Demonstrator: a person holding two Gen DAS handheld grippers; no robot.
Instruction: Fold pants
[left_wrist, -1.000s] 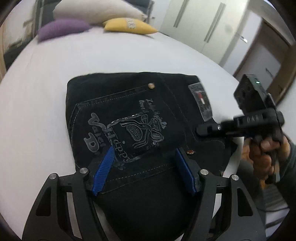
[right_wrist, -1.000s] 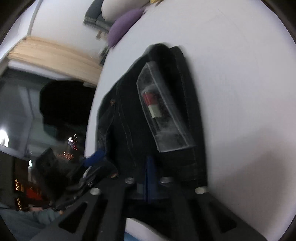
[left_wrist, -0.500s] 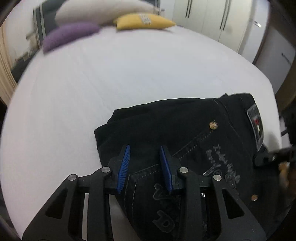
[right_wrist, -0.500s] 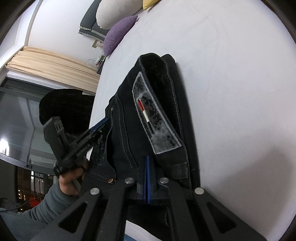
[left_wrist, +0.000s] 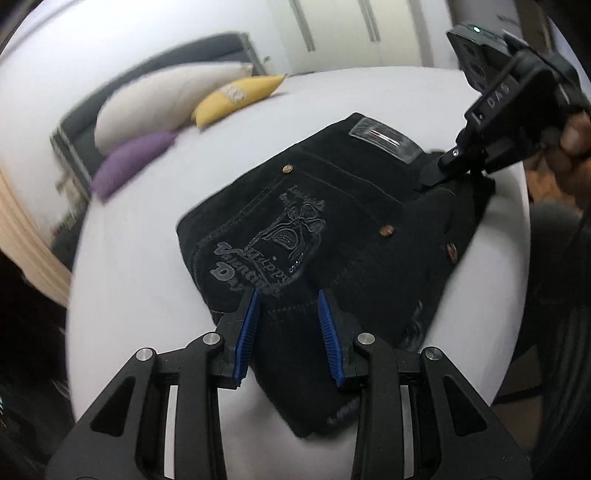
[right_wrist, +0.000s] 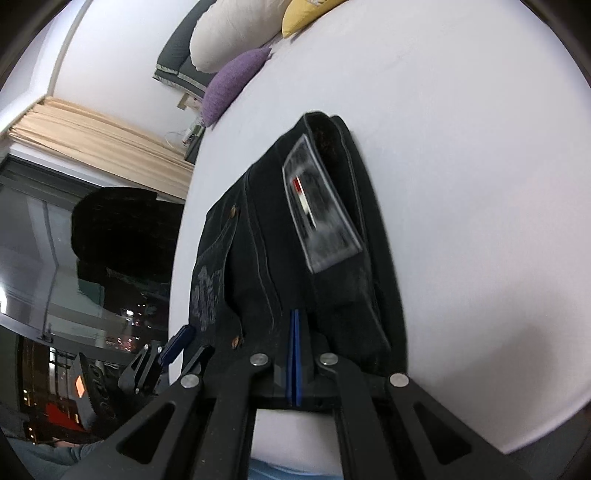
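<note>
Folded black pants (left_wrist: 332, 229) mid-frame on white bed (left_wrist: 140, 258), bare sheet left, left gripper (left_wrist: 288, 332) clamping near hem, right gripper (right_wrist: 295, 354) clenched on waistband, upper right.

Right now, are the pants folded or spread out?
Folded. The pants lie as a compact stack on the bed, layered edges showing; the pocket and waist label face up.

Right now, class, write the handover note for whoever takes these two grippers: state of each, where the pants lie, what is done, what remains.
Left gripper: blue pads astride a thick fold at the near edge of the black denim pants, seemingly gripping it.
Right gripper: shut at the waistband end, by the grey label patch.
Pants: folded compactly on the white bed.
Left: final squaring, then release.
</note>
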